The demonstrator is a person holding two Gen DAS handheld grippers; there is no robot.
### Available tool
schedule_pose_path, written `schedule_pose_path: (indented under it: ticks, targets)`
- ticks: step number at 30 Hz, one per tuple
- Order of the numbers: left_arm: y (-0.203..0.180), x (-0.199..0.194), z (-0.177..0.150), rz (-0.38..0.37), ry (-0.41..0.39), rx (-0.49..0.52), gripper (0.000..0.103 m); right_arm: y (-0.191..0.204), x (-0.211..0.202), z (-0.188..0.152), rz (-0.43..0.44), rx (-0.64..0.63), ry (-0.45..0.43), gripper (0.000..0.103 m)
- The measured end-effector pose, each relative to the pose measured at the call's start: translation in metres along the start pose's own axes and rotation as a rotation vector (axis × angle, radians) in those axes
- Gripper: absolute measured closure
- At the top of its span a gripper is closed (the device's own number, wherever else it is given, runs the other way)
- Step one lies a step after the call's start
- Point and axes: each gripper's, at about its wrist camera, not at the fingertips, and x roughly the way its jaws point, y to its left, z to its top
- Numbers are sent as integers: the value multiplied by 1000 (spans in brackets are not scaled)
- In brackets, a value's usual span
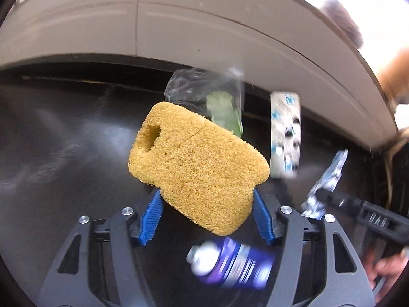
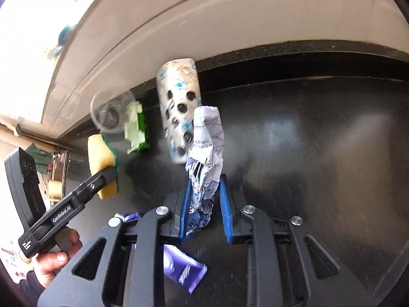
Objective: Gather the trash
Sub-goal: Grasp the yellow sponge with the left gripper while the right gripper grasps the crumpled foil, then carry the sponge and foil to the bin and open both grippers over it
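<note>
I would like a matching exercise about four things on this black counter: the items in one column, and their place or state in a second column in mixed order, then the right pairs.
Column 1:
1. yellow sponge
2. crumpled wrapper
3. purple can
4. clear plastic cup

Column 2:
A. lies on the counter below the tools
B. gripped by the right tool
C. lies on its side by the white wall
D. gripped by the left tool

Pairs: 1-D, 2-B, 3-A, 4-C
</note>
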Motion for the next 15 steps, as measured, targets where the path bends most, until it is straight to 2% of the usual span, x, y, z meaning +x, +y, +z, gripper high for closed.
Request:
schedule_pose_path:
  ticks: [6, 15]
  targets:
    - [-4, -49, -55, 69, -16, 132, 41, 25, -33, -41, -26, -80, -23, 81]
    - [15, -103, -125, 84, -37, 172, 41, 69, -65, -124, -66, -198, -26, 81]
